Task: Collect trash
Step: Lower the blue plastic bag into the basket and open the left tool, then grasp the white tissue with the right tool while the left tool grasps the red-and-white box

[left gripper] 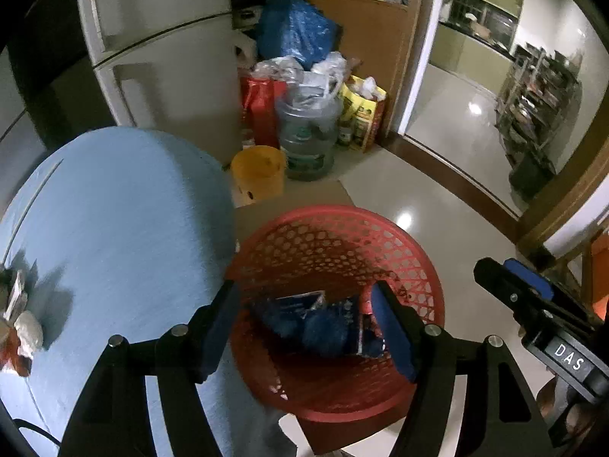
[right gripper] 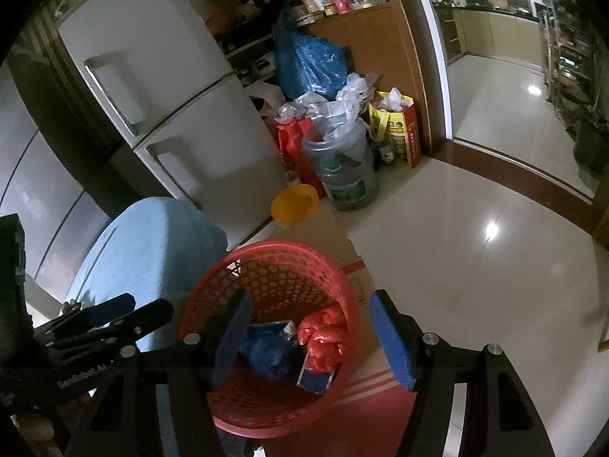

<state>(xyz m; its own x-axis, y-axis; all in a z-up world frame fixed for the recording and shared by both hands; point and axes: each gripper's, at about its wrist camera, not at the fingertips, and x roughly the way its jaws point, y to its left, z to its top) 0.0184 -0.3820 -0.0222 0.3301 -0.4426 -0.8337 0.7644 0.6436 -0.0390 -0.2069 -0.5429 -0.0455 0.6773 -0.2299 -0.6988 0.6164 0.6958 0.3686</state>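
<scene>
Left wrist view: risks from here, biggest thing first.
table: blue cloth top, basket just beside its edge; scraps lie at the far left edge. Reaching back for them could snag the cloth.
basket: red mesh, stands on flattened cardboard. A knock on the rim could tip it.
trash in basket: blue packet, red bag piled on one side; could spill if tipped.
left gripper: jaws apart, nothing between them, over the basket.
right gripper: jaws apart, empty, close to the left one; they could collide.
</scene>
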